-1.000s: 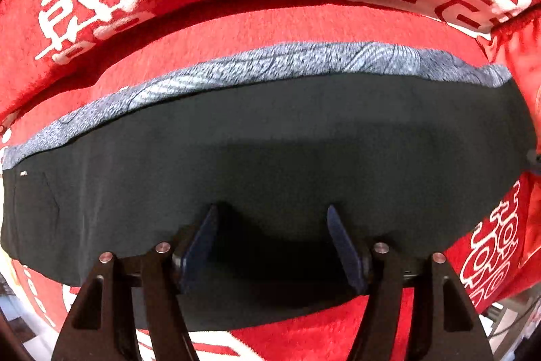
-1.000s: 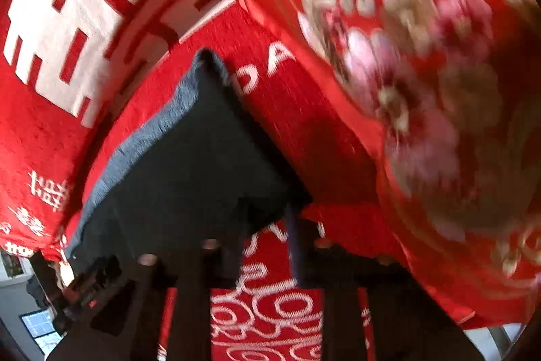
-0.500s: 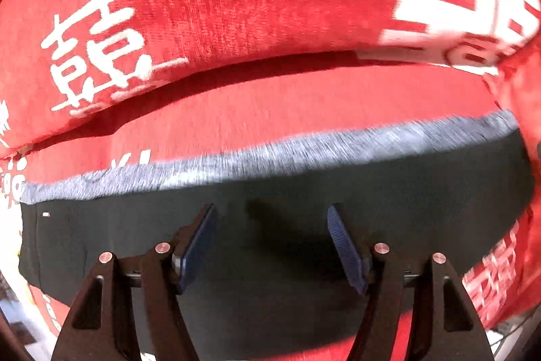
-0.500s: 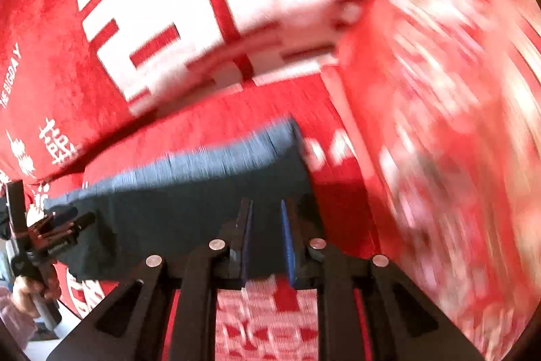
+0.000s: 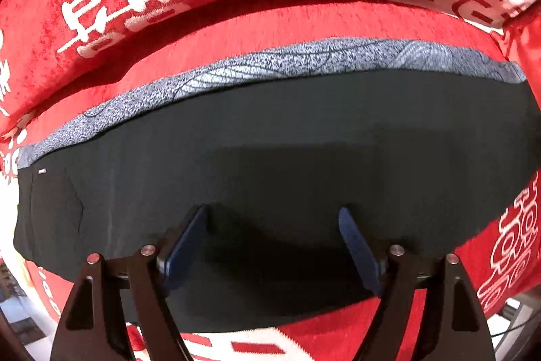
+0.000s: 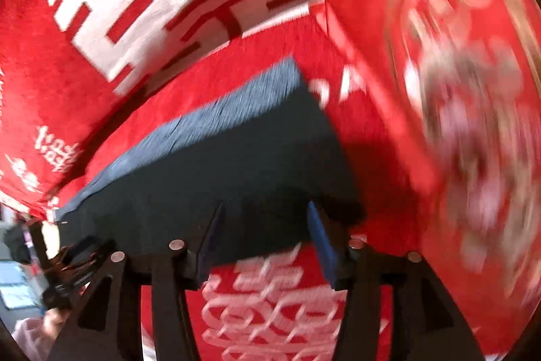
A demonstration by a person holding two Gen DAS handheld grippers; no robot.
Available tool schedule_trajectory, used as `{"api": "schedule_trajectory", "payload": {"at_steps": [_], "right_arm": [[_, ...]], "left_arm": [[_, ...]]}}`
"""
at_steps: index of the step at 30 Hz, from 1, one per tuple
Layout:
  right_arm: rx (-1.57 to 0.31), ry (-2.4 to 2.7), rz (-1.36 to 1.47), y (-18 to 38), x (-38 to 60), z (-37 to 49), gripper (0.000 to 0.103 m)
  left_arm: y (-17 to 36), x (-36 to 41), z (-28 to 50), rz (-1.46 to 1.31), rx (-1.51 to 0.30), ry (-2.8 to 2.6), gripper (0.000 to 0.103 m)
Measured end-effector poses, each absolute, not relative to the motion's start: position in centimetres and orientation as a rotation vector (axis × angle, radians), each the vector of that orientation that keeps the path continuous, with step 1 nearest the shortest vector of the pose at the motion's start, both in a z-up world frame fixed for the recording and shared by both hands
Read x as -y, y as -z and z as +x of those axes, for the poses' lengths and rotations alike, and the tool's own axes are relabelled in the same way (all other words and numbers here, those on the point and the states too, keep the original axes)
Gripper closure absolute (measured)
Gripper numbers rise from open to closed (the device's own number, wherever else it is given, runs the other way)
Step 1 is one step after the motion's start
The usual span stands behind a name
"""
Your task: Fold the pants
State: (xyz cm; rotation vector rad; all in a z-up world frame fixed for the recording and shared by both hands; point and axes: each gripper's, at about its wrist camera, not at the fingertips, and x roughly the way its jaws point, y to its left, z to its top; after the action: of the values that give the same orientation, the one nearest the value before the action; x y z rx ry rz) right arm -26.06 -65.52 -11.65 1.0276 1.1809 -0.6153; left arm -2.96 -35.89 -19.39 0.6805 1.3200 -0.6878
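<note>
Motion blur smears the red floral embroidered cushion (image 6: 473, 97) on the right and the mottled grey waistband (image 6: 216, 120) of the folded dark fabric pants (image 6: 230, 178); their near edge hides behind the right gripper (image 6: 263, 237)

The right claw (image 6: 263, 235), pinched almost shut on the near edge of the folded black pants (image 6: 216, 164) half a second ago, now has its jaws spread wide with nothing between them, that edge lying free on the red blanket (image 6: 365, 137). The left claw (image 5: 272, 246) has closed back in over the pants (image 5: 270, 151): more black cloth shows beyond its tips than half a second ago, and the grey waistband (image 5: 270, 66) sits farther from them.
</note>
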Motion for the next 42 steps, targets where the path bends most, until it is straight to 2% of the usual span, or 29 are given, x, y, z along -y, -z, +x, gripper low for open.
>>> {"api": "schedule_trajectory", "payload": {"at_steps": [11,14,18,23,28,33,39,40,41,42], "right_arm": [[-1.081,0.667,1.233,11.3,51.4,-25.3,0.047],[-1.027,0.654,1.3,11.5,47.9,-23.3,0.047],[-0.918,0.551,1.398,12.2,43.6,-19.4,0.047],[-0.924,0.316,1.441,15.2,37.4,-11.5,0.047],[-0.983,0.176,1.426,18.1,33.4,-6.2,0.047],[-1.019,0.119,1.412,19.8,31.3,-3.6,0.047],[-1.011,0.099,1.427,21.3,30.6,-0.3,0.047],[-1.018,0.101,1.447,21.8,30.7,0.0,0.051],[-1.044,0.111,1.463,22.2,30.8,0.5,0.08],[-1.082,0.128,1.446,22.2,30.8,1.1,0.093]], "left_arm": [[17.2,29.9,-0.9,0.719,-1.323,0.875,0.022],[14.7,27.9,-0.8,0.728,-1.298,0.901,0.022],[12.8,22.9,4.9,0.68,-1.269,0.821,0.022],[13.5,16.7,12.7,0.614,-1.258,0.644,0.022],[16.3,11.5,17.8,0.621,-1.249,0.506,0.022],[18.5,10.3,19.0,0.574,-1.243,0.523,0.022],[19.1,10.2,19.4,0.573,-1.224,0.549,0.015],[19.1,10.1,19.6,0.579,-1.225,0.557,0.015],[19.0,9.9,19.6,0.601,-1.22,0.563,0.015],[19.0,9.7,20.0,0.615,-1.215,0.567,0.015]]}}
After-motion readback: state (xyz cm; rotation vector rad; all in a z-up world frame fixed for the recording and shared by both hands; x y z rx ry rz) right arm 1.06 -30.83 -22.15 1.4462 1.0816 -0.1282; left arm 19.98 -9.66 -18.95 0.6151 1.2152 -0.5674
